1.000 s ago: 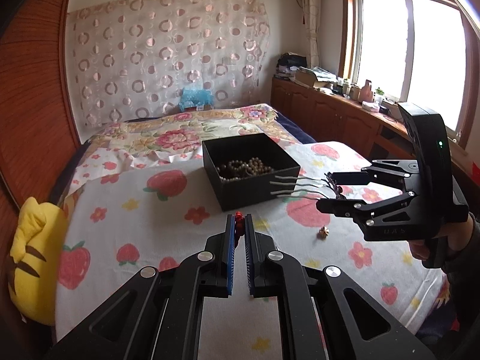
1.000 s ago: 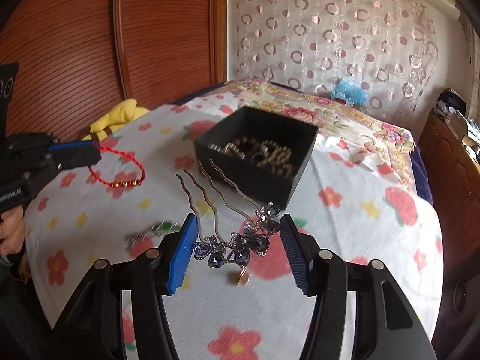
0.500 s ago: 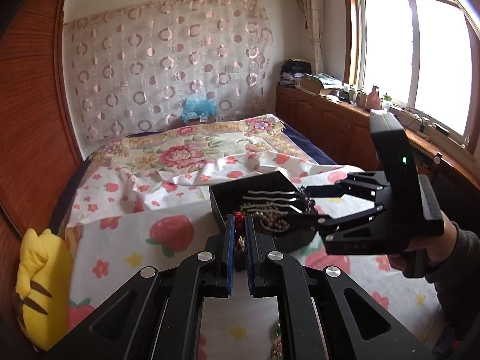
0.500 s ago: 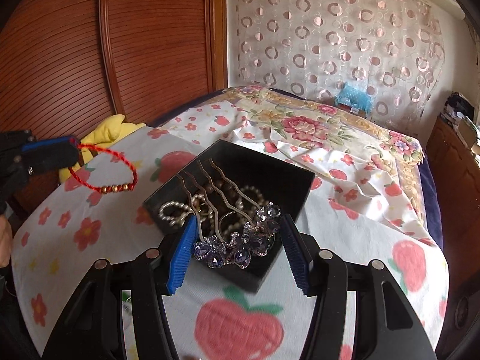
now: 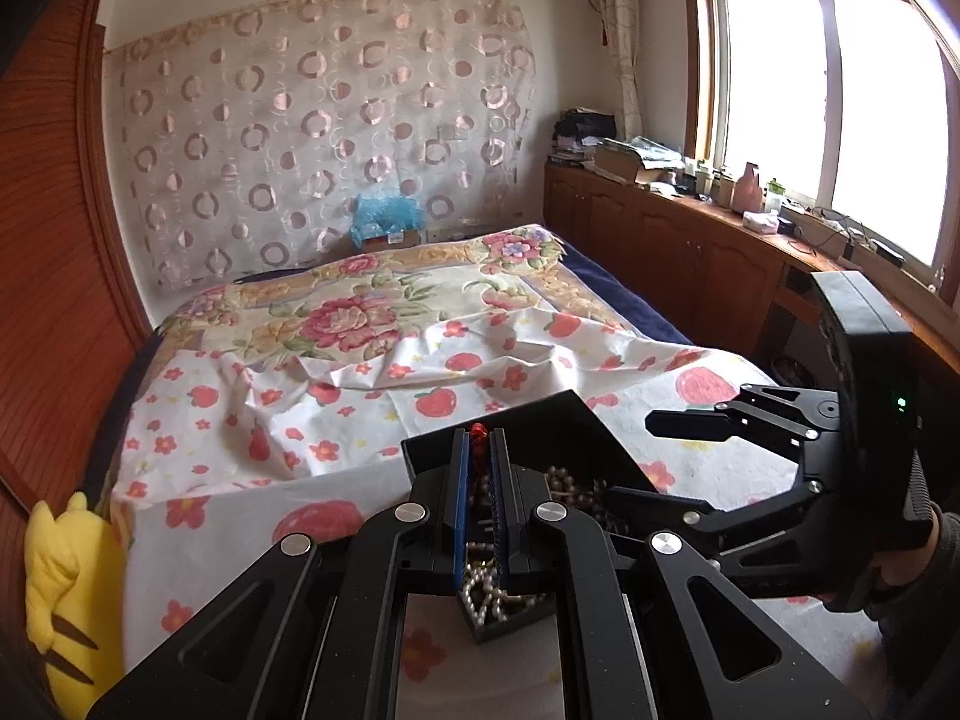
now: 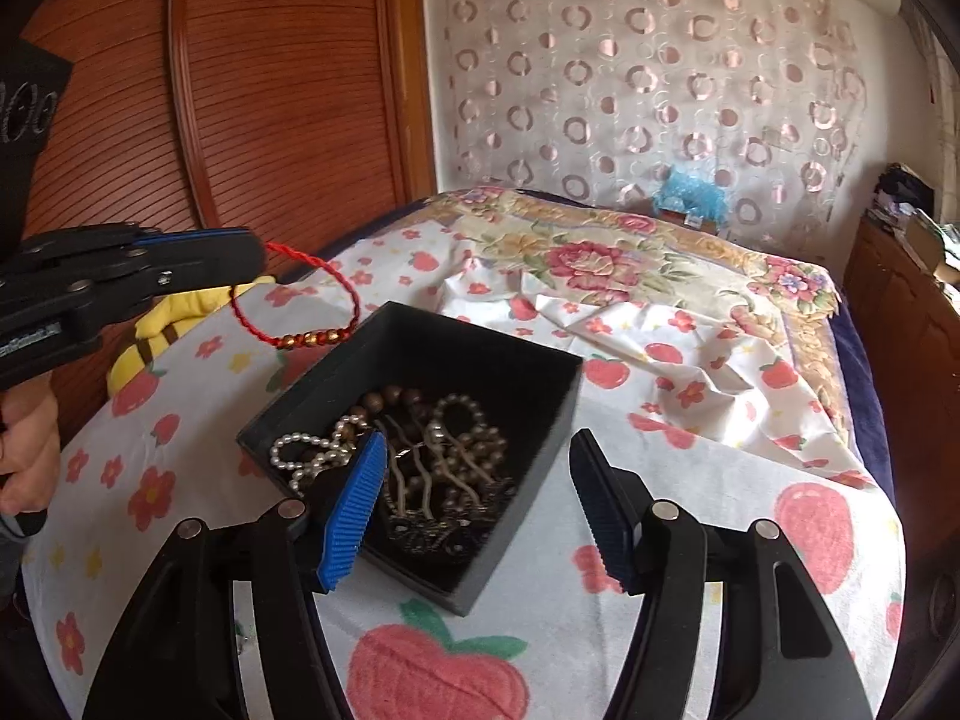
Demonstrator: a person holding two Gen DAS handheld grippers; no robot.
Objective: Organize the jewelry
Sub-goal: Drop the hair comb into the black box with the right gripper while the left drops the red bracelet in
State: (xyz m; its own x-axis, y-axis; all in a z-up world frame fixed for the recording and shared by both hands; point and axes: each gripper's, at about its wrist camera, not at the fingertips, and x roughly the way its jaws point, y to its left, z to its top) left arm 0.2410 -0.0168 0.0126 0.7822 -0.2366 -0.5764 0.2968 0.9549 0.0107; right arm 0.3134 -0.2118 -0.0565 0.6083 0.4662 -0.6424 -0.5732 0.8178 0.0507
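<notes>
Bedroom all around me, and my work sits on a bed (image 6: pixel 690 570) with a white sheet (image 5: pixel 252 432) full of red apples and little flowers.

I see the black box (image 6: pixel 528 360) on that sheet, with its top open. Inside it lie a white pearl string (image 6: pixel 300 450), brown wooden beads (image 6: pixel 390 399) and a wavy hair comb (image 6: pixel 420 480) with dark stones, all in a heap. The comb rests in the box just past my right gripper (image 6: pixel 474 504). Its blue fingers (image 6: pixel 351 510) are opening right now, and nothing is pinched between them. They stand wide apart over the near side of the box.

My left gripper (image 5: pixel 479 450) has its fingers together, clamped on the red string bracelet (image 6: pixel 300 300). From the right camera I see the bracelet hang as a loop in the air, with gold and red beads at its low end. It hangs just beside the left far corner of the box, not in it.

A hand (image 6: pixel 27 450) holds the left gripper's handle at the left edge.

Further out, a yellow plush toy (image 5: pixel 60 588) leans at the bed's side by the brown wooden wall (image 6: pixel 270 90). A curtain with circles (image 5: pixel 312 120) hangs behind the bed. A bright window (image 5: pixel 840 108) sits over a long wooden cabinet (image 5: pixel 690 246) on the right.
</notes>
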